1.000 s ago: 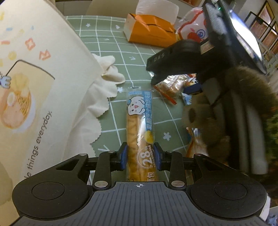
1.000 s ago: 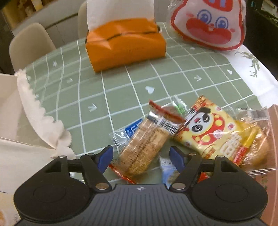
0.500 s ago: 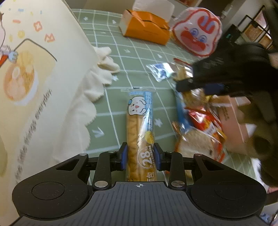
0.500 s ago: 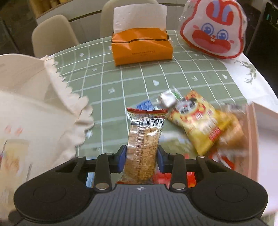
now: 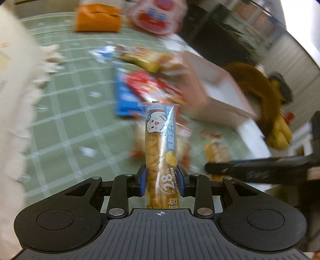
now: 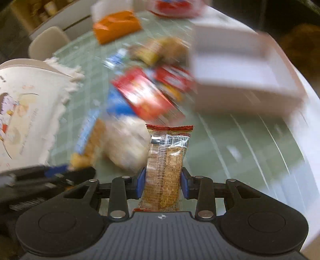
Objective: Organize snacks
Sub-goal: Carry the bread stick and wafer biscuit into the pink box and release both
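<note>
My left gripper [image 5: 161, 178] is shut on a long bread-stick packet [image 5: 158, 140] with a blue wrapper and a white puppy face, held above the green checked tablecloth [image 5: 66, 112]. My right gripper [image 6: 162, 184] is shut on a cracker packet [image 6: 167, 160] with red ends and a barcode, also off the table. A blurred pile of snack packets [image 5: 144, 84] [image 6: 144, 94] lies ahead of both. A pale open box [image 5: 220, 94] [image 6: 240, 76] stands to the right of the pile. Both views are smeared by motion.
A cream printed bag [image 5: 12, 100] [image 6: 24, 112] fills the left side. An orange tissue box [image 5: 98, 18] [image 6: 118, 26] and a rabbit-face packet [image 5: 158, 16] sit at the far edge. A brown furry sleeve [image 5: 256, 84] is at right. The other gripper shows low in each view.
My right gripper closed on the cracker packet, lifted it off the pile and swung right, bringing the box into view. My left gripper swung right with the bread-stick packet still held.
</note>
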A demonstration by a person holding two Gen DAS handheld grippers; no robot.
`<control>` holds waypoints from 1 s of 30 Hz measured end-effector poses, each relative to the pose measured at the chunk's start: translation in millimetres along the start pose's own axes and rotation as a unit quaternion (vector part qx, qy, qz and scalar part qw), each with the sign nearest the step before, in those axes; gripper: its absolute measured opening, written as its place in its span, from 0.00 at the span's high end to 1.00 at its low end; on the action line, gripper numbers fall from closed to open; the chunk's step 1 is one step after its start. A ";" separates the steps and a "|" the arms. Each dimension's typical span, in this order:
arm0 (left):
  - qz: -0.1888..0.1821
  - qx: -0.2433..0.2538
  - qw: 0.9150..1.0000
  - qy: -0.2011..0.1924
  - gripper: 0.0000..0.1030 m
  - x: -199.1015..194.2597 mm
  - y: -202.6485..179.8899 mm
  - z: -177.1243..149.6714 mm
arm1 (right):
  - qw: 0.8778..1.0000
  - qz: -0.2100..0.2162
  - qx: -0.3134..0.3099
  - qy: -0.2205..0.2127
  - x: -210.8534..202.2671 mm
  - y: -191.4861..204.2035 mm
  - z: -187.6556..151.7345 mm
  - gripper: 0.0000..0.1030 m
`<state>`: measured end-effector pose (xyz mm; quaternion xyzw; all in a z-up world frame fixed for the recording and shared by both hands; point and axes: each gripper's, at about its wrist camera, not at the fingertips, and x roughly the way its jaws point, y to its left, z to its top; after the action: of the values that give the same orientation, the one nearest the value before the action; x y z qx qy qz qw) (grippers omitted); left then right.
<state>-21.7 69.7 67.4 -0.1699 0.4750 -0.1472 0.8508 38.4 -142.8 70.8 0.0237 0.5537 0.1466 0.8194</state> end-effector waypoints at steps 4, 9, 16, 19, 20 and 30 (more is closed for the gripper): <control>-0.018 0.037 0.999 0.028 0.66 5.2 -43.9 -4.4 | 0.999 -0.005 0.051 0.002 -15.5 -49.7 -33.9 0.66; -0.005 0.091 0.994 0.054 0.66 17.9 -92.4 0.5 | 0.997 -0.022 0.061 -0.041 -48.6 -82.9 -50.8 0.66; -0.004 0.145 0.988 0.062 0.66 38.3 -150.4 7.9 | 0.992 0.008 0.068 -0.104 -86.9 -117.6 -47.3 0.66; -0.006 0.150 0.987 0.058 0.66 48.3 -159.8 11.2 | 0.989 0.013 0.072 -0.132 -100.6 -131.0 -44.1 0.65; -0.009 0.147 0.988 0.054 0.66 50.3 -160.7 15.0 | 0.987 0.013 0.074 -0.139 -103.7 -135.1 -40.3 0.66; -0.044 0.103 0.993 -0.025 0.66 52.8 -142.0 138.7 | 0.974 0.024 0.097 -0.205 -115.5 -153.0 44.5 0.66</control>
<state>111.4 -59.0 156.3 -0.1061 0.4279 -0.2286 0.8680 72.2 -314.3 161.2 0.1464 0.3847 0.1038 0.9054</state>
